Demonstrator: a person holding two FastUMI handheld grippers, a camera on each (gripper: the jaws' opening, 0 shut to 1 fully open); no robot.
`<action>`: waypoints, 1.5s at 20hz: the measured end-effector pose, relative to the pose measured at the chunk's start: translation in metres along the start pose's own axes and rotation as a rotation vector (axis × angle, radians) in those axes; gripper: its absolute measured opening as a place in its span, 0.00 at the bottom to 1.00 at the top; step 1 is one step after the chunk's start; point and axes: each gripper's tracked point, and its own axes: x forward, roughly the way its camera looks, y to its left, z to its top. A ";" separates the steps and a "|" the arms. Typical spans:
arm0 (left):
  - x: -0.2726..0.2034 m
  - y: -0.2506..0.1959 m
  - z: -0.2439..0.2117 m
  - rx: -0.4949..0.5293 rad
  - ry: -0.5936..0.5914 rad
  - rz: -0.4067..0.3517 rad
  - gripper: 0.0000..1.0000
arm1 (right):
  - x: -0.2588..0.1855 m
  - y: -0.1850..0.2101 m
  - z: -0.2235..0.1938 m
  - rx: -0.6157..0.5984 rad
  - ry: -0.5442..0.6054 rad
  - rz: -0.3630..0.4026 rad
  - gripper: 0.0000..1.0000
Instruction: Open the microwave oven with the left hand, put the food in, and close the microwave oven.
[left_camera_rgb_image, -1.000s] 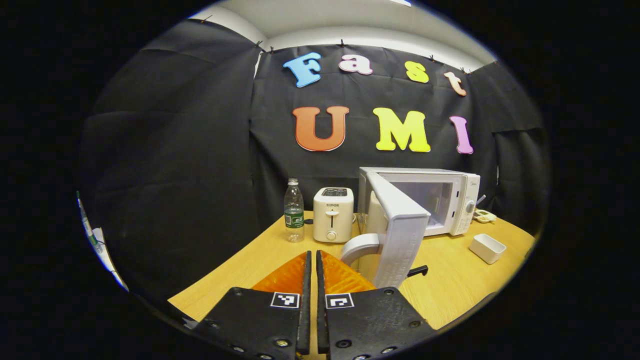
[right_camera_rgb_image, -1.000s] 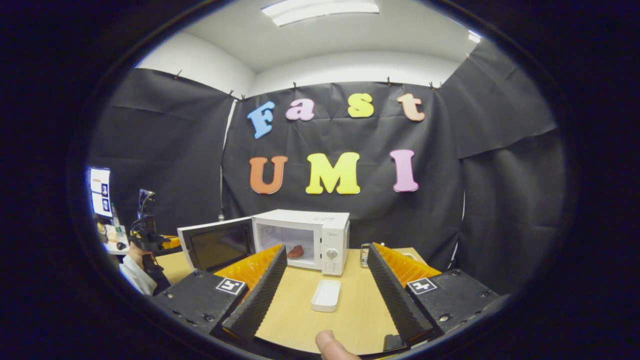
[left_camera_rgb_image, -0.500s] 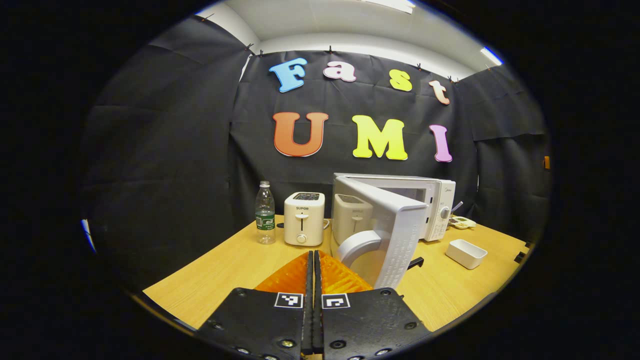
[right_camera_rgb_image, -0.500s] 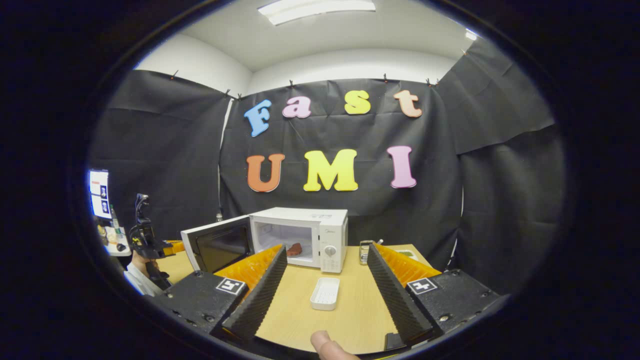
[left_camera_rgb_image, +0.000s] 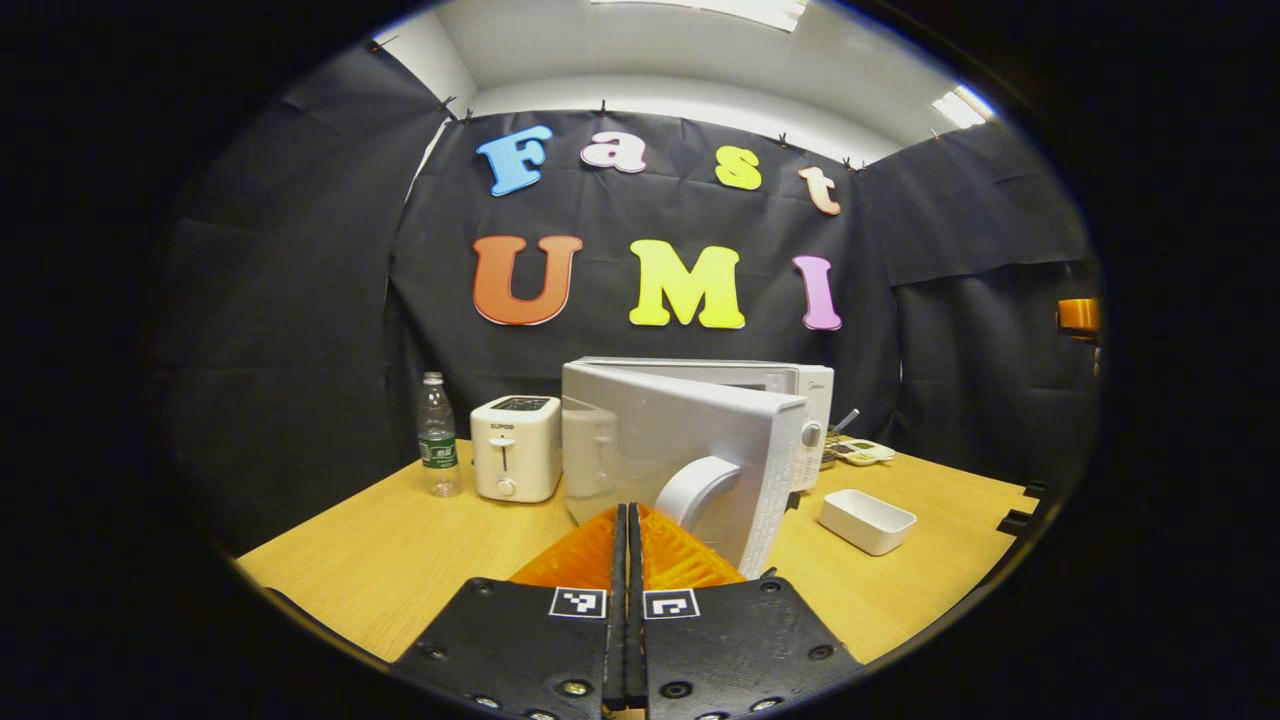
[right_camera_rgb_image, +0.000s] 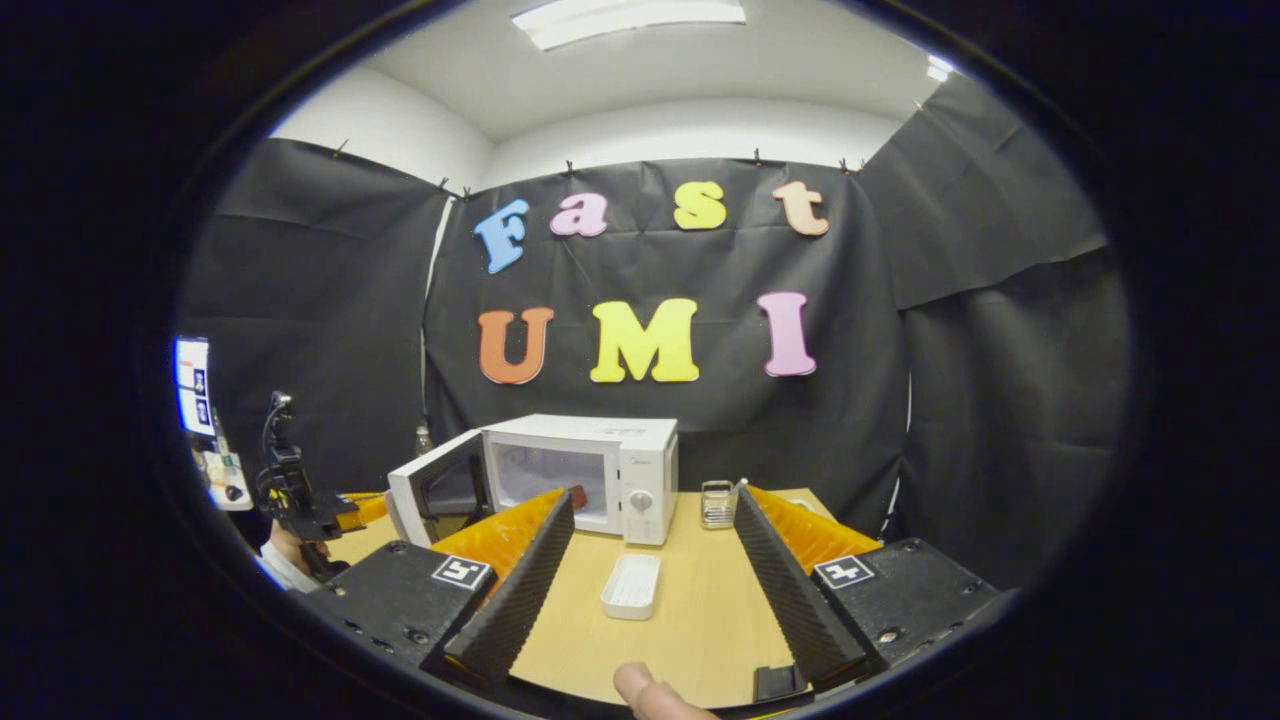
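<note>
Microwave (right_camera_rgb_image: 600, 470) white, door (left_camera_rgb_image: 680, 450) half-shut, food (right_camera_rgb_image: 578, 495) inside.

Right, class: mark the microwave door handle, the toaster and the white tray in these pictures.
microwave door handle (left_camera_rgb_image: 693, 487), left gripper view, on the curved grip.
toaster (left_camera_rgb_image: 515, 447), left gripper view, on its front face.
white tray (right_camera_rgb_image: 631, 587), right gripper view, on its inner floor.

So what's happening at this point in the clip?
A person holds a gripper in each hand at a wooden table. The microwave door is partly open, and the food sits inside. The left gripper, fingers together, is right in front of the door by its handle, likely to push it closed. The right gripper is open and empty, above a white tray. A toaster and bottle stand beside the microwave.
</note>
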 end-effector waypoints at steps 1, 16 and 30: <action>0.005 -0.009 -0.002 0.002 0.005 -0.014 0.00 | -0.002 -0.002 -0.001 0.002 -0.007 -0.005 1.00; 0.112 -0.107 -0.012 -0.033 0.049 -0.089 0.00 | -0.046 -0.065 0.025 0.000 -0.115 -0.124 0.94; 0.217 -0.153 -0.022 -0.023 0.079 -0.111 0.00 | 0.001 -0.113 -0.002 0.037 -0.100 -0.088 0.94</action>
